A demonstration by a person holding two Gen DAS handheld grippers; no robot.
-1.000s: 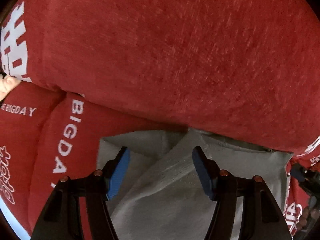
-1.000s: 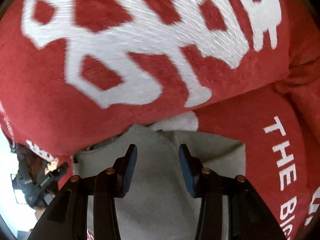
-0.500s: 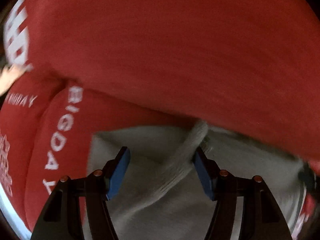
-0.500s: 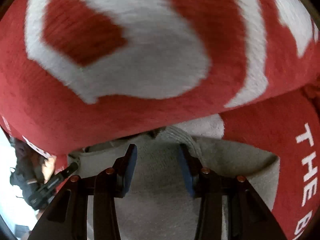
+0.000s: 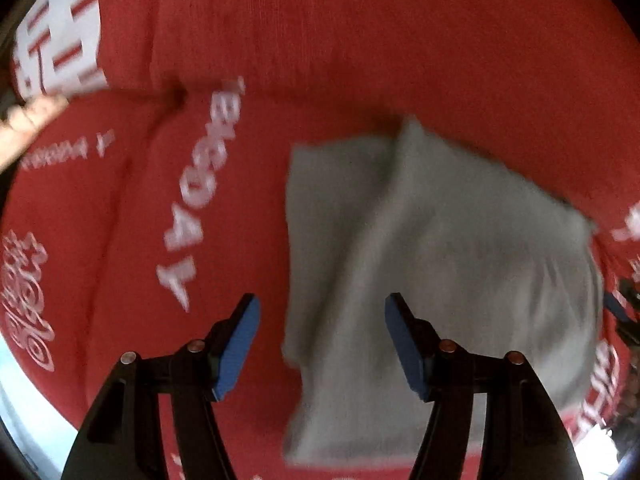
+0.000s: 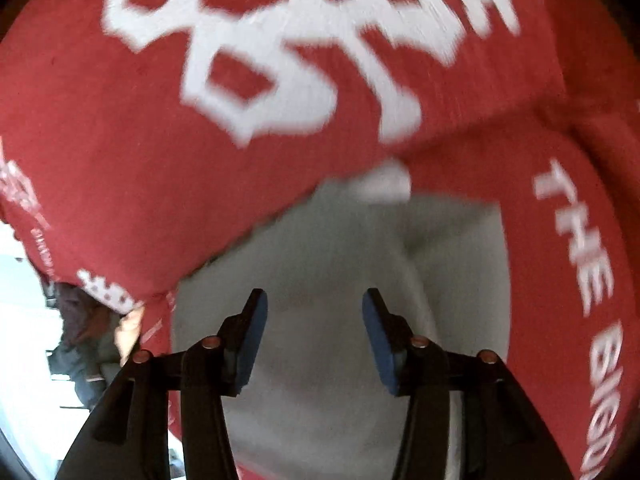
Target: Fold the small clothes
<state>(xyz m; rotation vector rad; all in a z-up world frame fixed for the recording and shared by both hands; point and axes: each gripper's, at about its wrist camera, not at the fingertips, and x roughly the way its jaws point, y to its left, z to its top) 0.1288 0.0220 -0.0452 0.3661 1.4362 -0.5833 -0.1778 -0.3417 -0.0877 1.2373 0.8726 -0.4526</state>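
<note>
A small grey garment [image 5: 440,260] lies folded on a red blanket [image 5: 360,60] with white lettering, one flap crossing it diagonally. My left gripper [image 5: 321,299] points down over the garment's left edge, open, with nothing pinched between its blue pads. In the right wrist view the same grey garment [image 6: 460,280] lies below a thick fold of the red blanket [image 6: 100,160]. My right gripper [image 6: 315,294] hovers over it. Its jaws are opening, and the pads do not press on the cloth.
A hand [image 5: 24,124] rests on the blanket at the left edge of the left wrist view. A person [image 6: 80,332] stands beyond the blanket's left edge in the right wrist view. The blanket's raised fold [image 6: 280,80] bulges just past the garment.
My left gripper has shifted left, so the garment now lies mostly to its right and more of it shows. The right gripper's jaws have widened and drawn back from the red fold.
</note>
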